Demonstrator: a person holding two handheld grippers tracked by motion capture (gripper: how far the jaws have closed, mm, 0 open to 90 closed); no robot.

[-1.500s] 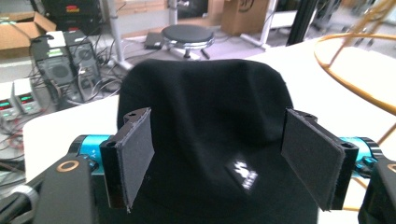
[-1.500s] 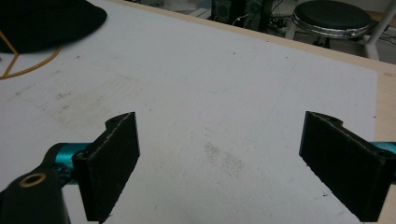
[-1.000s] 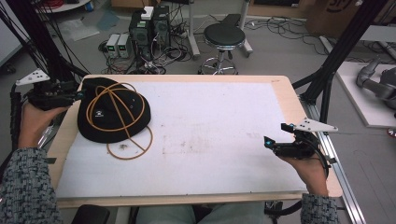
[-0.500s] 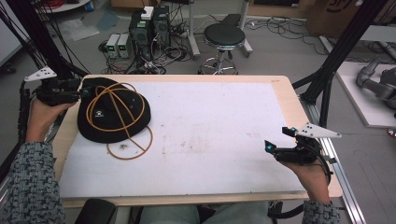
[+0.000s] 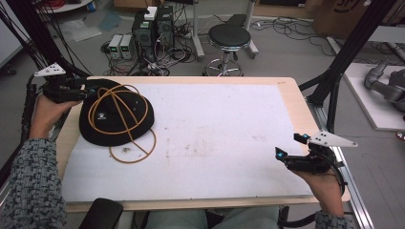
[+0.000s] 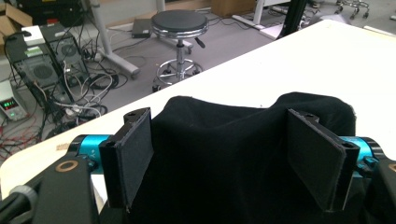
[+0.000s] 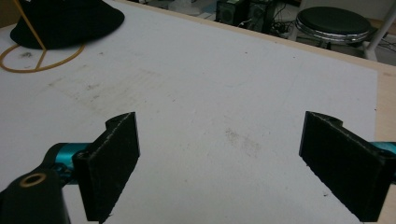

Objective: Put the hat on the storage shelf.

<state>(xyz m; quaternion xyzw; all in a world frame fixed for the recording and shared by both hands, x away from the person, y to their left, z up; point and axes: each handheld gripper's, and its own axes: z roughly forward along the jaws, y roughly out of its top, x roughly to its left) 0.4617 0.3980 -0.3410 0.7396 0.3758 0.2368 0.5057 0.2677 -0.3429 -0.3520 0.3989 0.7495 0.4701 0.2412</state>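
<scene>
Black fabric cap (image 5: 117, 114), soft and light, lies at the worktop's (image 5: 215, 143) far-left corner under an orange cord (image 5: 125, 110). Left gripper (image 6: 219, 154) straddles its rim, jaws spread, likely the best hold. Right gripper (image 7: 233, 163) hangs released near the right edge.

Wooden table (image 5: 292, 93), pale edge showing on all sides. White sheet (image 5: 210, 138) covers most of top; faint smudges near centre. Black cap (image 5: 116, 119) at far left, on sheet, partly over left edge. Orange cord (image 5: 125, 109) looped over cap, one loop lying on sheet just near of it.
</scene>
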